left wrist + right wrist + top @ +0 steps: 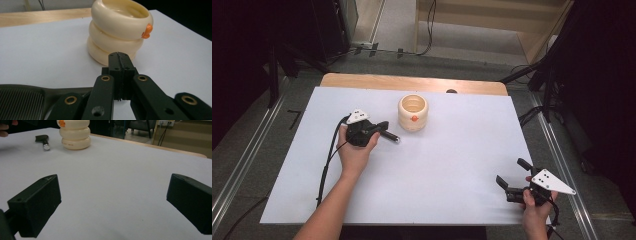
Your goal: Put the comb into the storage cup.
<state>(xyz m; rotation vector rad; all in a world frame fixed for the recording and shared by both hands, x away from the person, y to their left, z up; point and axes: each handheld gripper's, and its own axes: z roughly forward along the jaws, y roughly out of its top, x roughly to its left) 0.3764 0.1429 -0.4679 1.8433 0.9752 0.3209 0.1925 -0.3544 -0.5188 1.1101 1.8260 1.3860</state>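
Observation:
A cream holder point(413, 112) made of three stacked rings, with a small orange beak on its side, stands upright at the back middle of the white table; it is also in the left gripper view point(117, 32) and the right gripper view point(75, 135). A short dark tool with a silver tip point(390, 136) point(43, 141) lies flat just left of the holder. My left gripper point(383, 125) point(120, 58) is shut, its tips close to the holder's base with nothing visible between them; the tool's ribbed handle point(22, 100) lies beneath it. My right gripper point(511, 171) point(112, 202) stands open and empty at the front right.
The white sheet point(452, 165) covers the table, leaving a wooden strip point(412, 82) at the far edge. The left gripper's cable point(328, 160) trails along the table's left side. Metal rails and dark stands flank the table on the floor.

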